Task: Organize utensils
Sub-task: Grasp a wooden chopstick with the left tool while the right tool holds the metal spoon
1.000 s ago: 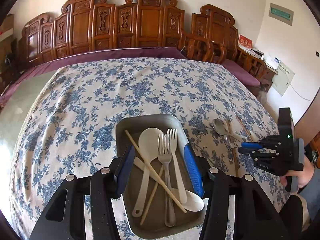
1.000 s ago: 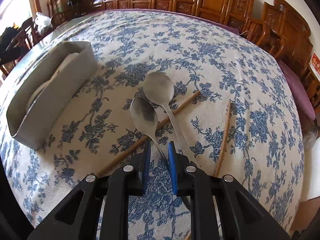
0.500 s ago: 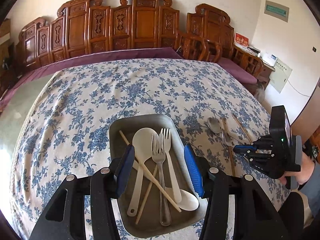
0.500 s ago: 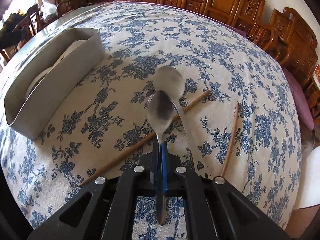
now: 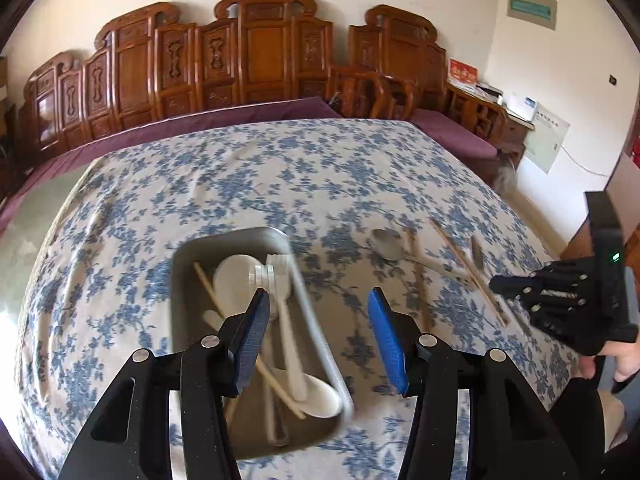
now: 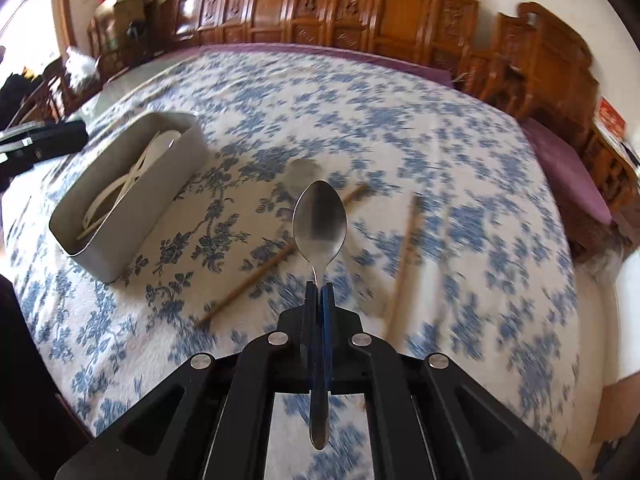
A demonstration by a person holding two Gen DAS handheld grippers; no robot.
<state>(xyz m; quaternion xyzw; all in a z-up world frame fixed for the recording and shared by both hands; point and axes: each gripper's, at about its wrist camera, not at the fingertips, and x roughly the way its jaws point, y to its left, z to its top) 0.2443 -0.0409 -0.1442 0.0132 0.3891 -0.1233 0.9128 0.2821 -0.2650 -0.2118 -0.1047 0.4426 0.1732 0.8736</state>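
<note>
Tray point(image 5: 224, 248) sits under the left claw point(image 5: 318, 336), whose jaws hang apart, grasping nothing. Right view: right claw point(image 6: 319, 300) is clenched on a spoon point(image 6: 319, 220), lifted off the surface point(image 6: 400, 128); best carried level to the tray, then released low.

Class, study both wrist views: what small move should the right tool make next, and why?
Probably carry the metal spoon leftward to above the grey tray. The right tool is shut on its handle and has lifted it off the tablecloth; the tray already holds other utensils.
</note>
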